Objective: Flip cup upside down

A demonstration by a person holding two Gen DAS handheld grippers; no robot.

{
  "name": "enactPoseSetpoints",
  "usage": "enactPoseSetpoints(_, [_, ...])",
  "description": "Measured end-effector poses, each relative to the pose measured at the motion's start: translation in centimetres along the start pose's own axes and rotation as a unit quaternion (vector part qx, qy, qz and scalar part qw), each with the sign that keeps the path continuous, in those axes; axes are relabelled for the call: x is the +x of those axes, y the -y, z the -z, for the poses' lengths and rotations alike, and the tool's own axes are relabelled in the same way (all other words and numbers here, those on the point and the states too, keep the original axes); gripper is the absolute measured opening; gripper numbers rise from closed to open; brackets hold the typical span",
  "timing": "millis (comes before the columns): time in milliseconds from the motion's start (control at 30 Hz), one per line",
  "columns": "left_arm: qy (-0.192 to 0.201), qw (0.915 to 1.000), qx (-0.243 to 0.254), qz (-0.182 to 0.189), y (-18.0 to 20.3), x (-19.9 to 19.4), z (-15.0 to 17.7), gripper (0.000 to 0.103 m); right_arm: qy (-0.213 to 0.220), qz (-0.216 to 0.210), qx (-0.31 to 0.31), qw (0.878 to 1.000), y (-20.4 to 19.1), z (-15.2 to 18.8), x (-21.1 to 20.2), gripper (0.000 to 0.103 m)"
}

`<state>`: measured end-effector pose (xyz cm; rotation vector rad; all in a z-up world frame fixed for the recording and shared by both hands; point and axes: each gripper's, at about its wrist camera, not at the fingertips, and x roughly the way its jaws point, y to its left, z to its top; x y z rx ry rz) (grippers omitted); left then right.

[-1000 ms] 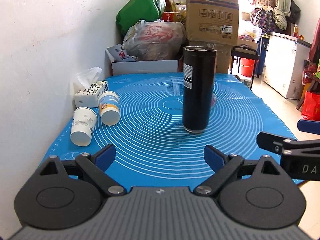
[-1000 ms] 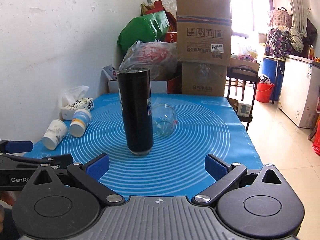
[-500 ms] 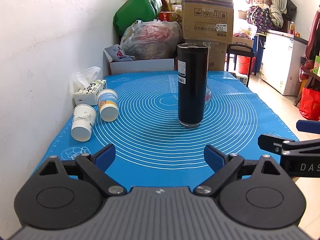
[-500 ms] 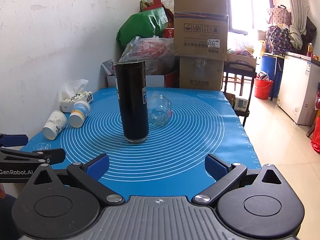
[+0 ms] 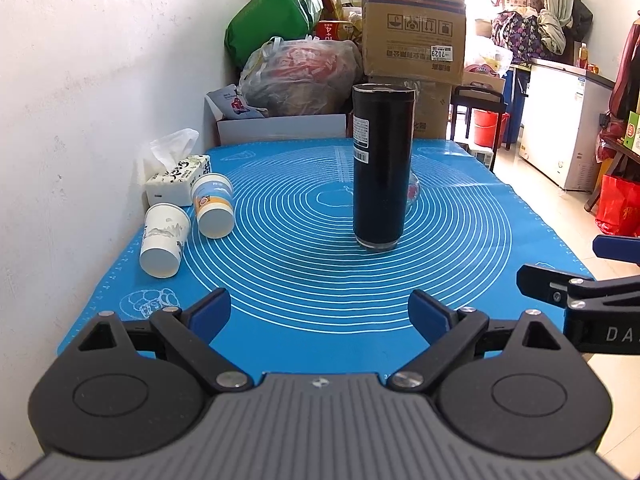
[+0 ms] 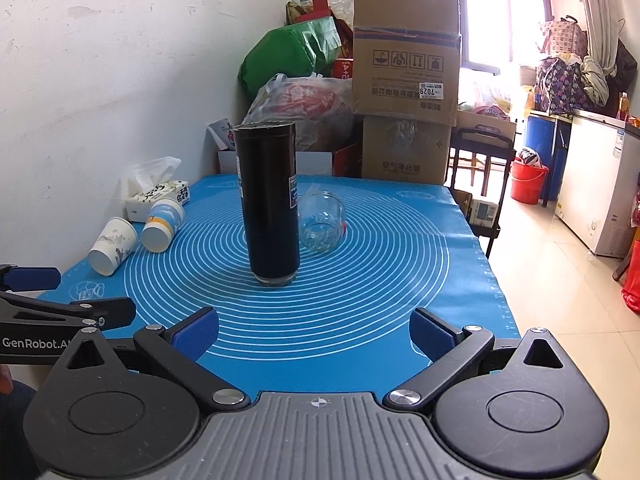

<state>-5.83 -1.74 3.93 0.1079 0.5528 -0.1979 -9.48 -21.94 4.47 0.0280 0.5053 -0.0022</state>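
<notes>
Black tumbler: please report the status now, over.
Left claw and right claw open, empty. Black tumbler upright on blue mat, untouched. Glass jar on its side behind it.

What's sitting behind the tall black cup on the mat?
Behind the black cup a clear glass jar lies on its side on the blue mat. From the left wrist view only a sliver of it shows; the cup covers the rest.
</notes>
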Motion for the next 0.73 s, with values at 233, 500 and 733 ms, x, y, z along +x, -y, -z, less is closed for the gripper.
enactPoseSetpoints(233, [-0.001, 1.0000, 0.001, 0.002, -0.04, -0.02, 0.05, 0.095, 0.001, -0.001, -0.001, 1.000, 0.05, 0.04, -0.25, 0.103])
enactPoseSetpoints(500, [0.000, 1.0000, 0.000, 0.001, -0.01, -0.07, 0.06, 0.095, -0.002, -0.005, -0.003, 1.000, 0.00, 0.05, -0.08, 0.103])
enactPoseSetpoints(733, [-0.002, 1.0000, 0.002, 0.004, 0.26, 0.08, -0.14, 0.095, -0.003, -0.005, 0.000, 1.000, 0.24, 0.12, -0.01, 0.103])
